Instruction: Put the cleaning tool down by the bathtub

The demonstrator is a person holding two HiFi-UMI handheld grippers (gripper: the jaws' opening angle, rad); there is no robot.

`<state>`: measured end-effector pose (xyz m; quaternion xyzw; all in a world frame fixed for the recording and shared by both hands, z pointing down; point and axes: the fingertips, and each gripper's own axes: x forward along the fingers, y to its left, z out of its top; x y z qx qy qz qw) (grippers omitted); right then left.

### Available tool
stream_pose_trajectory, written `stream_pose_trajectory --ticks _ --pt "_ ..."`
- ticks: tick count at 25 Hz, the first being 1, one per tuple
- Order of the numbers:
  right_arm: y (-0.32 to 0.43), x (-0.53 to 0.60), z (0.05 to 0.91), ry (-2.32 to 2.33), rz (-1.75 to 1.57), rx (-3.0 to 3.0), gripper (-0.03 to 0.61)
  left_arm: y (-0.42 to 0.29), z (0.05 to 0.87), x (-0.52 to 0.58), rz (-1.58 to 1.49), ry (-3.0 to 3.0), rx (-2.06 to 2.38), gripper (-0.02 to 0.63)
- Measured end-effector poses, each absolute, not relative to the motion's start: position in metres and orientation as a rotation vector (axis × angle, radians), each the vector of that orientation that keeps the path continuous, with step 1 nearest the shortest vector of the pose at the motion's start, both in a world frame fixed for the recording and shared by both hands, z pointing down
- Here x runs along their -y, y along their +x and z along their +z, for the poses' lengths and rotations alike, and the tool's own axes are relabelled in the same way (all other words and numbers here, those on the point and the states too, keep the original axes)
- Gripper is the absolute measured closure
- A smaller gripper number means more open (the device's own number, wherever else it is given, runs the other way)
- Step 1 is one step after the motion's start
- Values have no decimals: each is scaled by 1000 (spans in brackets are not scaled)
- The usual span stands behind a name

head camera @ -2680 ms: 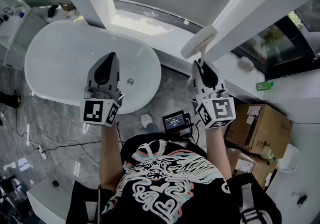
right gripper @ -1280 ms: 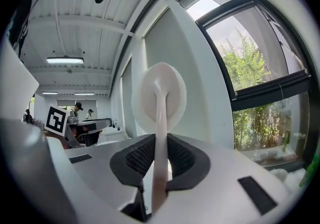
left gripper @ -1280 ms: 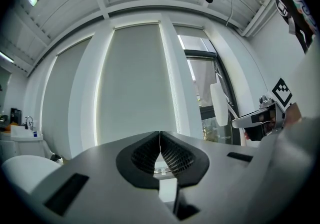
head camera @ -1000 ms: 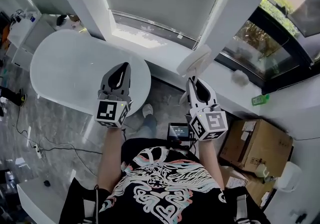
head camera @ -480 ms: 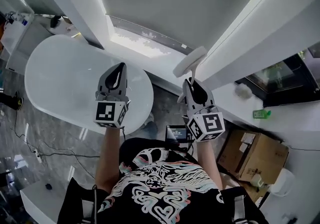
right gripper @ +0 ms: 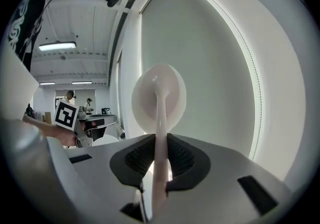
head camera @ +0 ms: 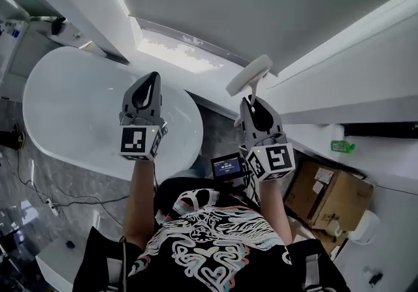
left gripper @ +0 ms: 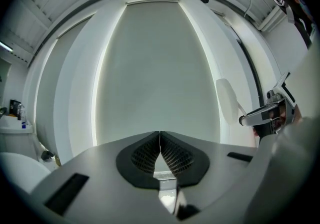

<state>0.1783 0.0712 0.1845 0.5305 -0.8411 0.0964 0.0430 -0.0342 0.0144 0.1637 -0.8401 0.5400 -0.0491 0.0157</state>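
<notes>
- Cleaning tool (head camera: 250, 75): a round pale head on a thin straight handle. It is held upright in the air to the right of the bathtub (head camera: 72, 108) and touches nothing but the claw.
- Right claw (head camera: 253, 102): clenched on the handle. The head stands clear above the jaw tips, and the lower handle runs down between the jaws.
- Left claw (head camera: 152, 77): jaws pressed together with nothing between them, raised over the near end of the bathtub.
- Handling, as a judgement: the tool looks light. The handle appears stiff and smooth, so it may twist or slide in a loose grip. The head looks softer and is a poor place to hold.
- Hold point: the handle, as gripped now. A grip nearer the head would probably steady it.
- Task state: the tool is not yet put down. The grey floor (head camera: 219, 129) beside the bathtub is the likely resting place.
</notes>
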Motion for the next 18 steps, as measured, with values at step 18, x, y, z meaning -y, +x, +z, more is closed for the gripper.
stream_pose_trajectory --ticks 18 --pt "145 26 229 1364 287 2621 500 -58 206 60 -246 -2573 -1815 595"
